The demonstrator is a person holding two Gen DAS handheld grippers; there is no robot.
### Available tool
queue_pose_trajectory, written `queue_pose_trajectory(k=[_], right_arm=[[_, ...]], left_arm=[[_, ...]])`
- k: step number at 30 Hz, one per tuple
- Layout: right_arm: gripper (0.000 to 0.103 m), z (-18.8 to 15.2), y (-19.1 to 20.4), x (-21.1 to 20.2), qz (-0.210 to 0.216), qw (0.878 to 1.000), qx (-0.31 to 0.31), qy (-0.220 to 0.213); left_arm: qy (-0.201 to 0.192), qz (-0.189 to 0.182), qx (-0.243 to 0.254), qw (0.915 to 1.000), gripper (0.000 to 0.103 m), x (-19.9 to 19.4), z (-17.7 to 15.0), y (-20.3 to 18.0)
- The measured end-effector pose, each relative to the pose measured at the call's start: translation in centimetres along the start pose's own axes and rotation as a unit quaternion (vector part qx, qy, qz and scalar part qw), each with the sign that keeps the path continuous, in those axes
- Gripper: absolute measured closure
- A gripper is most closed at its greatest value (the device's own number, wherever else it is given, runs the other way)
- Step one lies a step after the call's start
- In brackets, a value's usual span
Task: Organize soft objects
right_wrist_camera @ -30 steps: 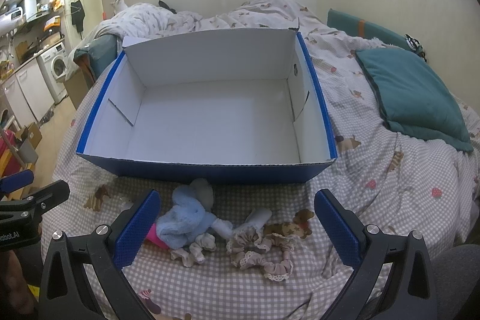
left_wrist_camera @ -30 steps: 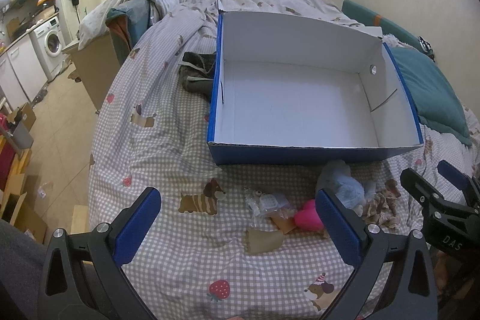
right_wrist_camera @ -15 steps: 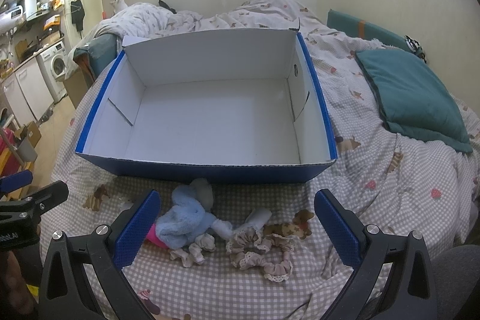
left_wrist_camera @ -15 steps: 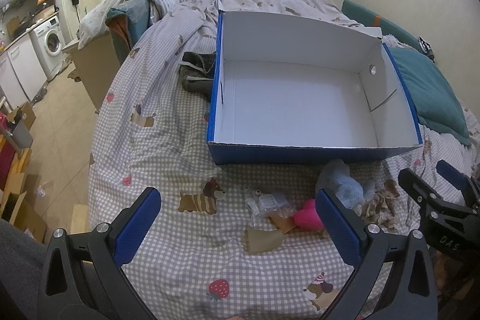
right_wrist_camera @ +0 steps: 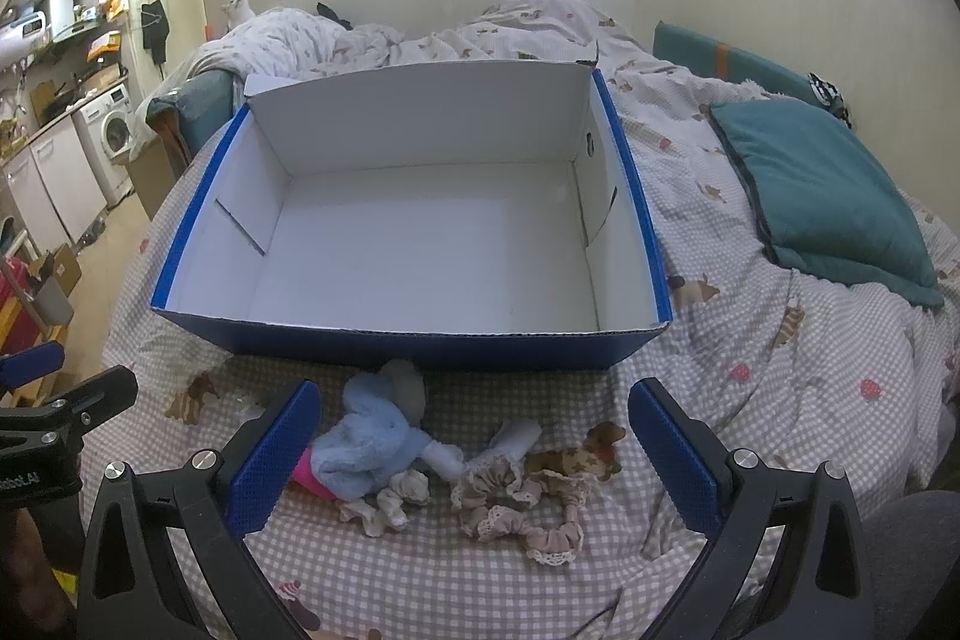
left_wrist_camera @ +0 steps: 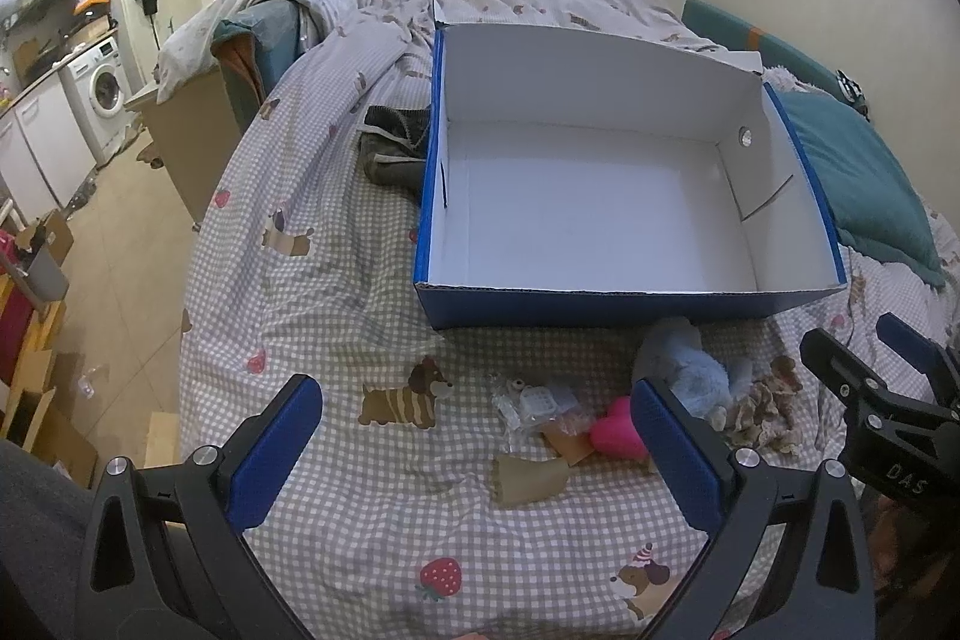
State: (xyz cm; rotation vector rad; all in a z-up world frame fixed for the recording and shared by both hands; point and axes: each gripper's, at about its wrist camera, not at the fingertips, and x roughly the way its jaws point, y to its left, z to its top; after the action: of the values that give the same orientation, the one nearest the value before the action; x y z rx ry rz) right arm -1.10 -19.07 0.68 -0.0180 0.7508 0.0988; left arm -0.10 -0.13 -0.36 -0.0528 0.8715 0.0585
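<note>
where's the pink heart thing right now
The pink heart lies on the checked bedspread in front of the blue box, tucked against the light blue plush on its left in the right wrist view.

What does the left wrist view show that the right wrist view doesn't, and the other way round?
Only the left wrist view shows the clear plastic packet, the brown paper scrap and the dark garment beside the box.

Only the right wrist view shows the whole lace scrunchie and the white sock.

Both show the empty blue box, the light blue plush, the pink toy, the teal pillow and the washing machine. The left gripper and right gripper are both open.
</note>
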Motion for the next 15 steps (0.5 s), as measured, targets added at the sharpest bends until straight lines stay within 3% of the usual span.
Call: queue_pose_trajectory(k=[15], right_arm=[[0.0,0.05,0.1,-0.08,-0.001,1.0,-0.003,0.0]], left_arm=[[-0.001,0.0,-0.002,1.0,0.0,-0.21,0.08,0.08]])
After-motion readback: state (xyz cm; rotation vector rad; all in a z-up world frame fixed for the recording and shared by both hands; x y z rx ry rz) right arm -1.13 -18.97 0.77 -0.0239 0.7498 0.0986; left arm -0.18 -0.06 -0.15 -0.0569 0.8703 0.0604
